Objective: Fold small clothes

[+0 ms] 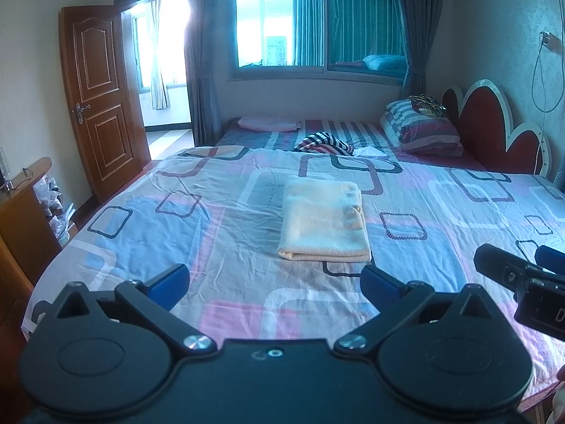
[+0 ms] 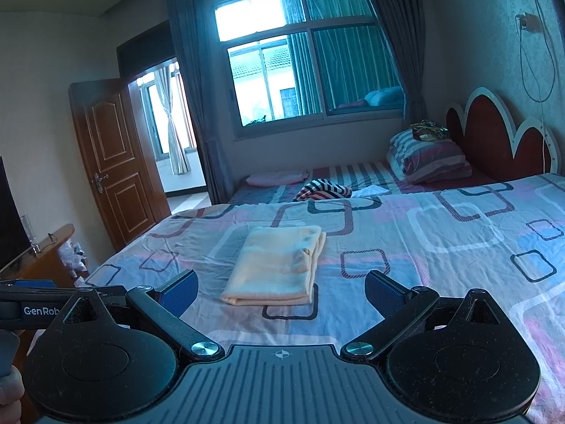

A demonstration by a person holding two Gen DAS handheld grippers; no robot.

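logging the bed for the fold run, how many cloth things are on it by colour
peach folded cloth: 1
striped navy, red and white garment: 1
pink folded item: 1
white piece: 1
striped bedding pile: 1
total: 5
Both grippers' jaws are spread and holding nothing.

The left gripper (image 1: 275, 279) is held level and low, its two blue-padded fingers (image 1: 169, 281) spread wide apart with nothing between them. The right gripper (image 2: 280, 288) sits just beside it on its right, in the same pose, its blue fingers (image 2: 383, 288) equally wide and holding nothing. Each tong's body shows at the edge of the other's view, and a bit of the person's left hand (image 2: 9, 385) shows under the left one.
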